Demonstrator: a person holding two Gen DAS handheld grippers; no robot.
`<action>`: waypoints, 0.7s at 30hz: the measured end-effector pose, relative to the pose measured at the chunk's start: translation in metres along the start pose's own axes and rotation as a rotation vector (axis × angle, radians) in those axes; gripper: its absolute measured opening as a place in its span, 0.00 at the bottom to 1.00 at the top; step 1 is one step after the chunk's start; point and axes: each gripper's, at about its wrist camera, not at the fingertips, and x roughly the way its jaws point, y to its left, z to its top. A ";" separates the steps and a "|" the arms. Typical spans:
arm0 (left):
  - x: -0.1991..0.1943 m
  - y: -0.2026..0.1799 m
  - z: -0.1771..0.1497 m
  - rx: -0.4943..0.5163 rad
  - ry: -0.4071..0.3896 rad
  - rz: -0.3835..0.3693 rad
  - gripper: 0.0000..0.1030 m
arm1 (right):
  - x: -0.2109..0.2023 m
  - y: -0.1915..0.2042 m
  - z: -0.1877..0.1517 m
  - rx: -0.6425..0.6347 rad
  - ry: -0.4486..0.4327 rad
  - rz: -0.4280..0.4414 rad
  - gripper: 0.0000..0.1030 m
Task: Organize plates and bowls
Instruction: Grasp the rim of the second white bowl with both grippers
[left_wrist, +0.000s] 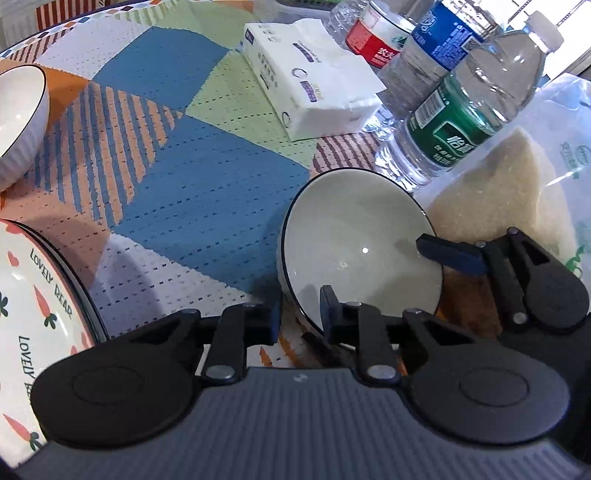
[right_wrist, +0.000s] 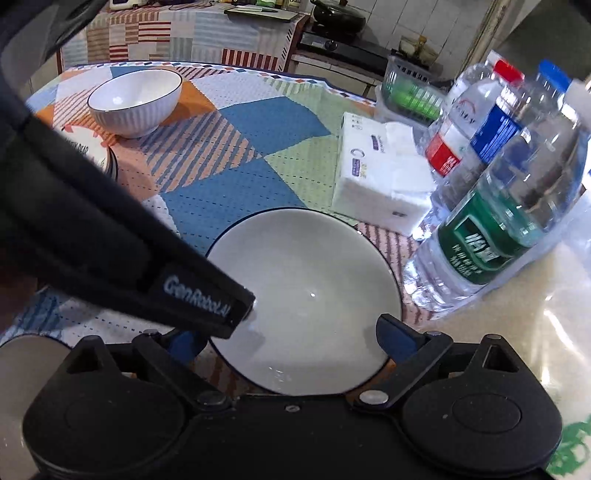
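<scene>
Gripping the near white bowl (left_wrist: 360, 251) by its rim on the patterned surface (left_wrist: 207, 192): left tongs (left_wrist: 299, 319) closed on it; right tongs (right_wrist: 291, 339) spread open around it.

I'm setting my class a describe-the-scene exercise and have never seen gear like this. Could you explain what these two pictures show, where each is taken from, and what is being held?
There is no robot here. A person holds a two-fingered gripper in each hand, and each has a fisheye camera looking along its fingers. One picture is from the left gripper, the other from the right gripper. On the patterned tablecloth lie a carrot-print plate, a ribbed bowl, a tissue pack, three water bottles and a bag of white grains. The left jaws pinch the rim of a plain white bowl. The right jaws stand open, one finger either side of that bowl's near edge.
</scene>
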 end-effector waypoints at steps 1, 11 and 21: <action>0.000 -0.001 0.000 0.000 -0.005 0.003 0.18 | 0.001 -0.001 -0.001 0.004 -0.003 0.011 0.95; -0.002 0.007 0.002 -0.063 -0.003 -0.038 0.17 | 0.003 -0.004 -0.008 0.036 -0.027 0.117 0.78; -0.010 0.015 0.002 -0.088 -0.032 0.036 0.08 | -0.023 0.015 -0.013 -0.026 -0.050 0.140 0.68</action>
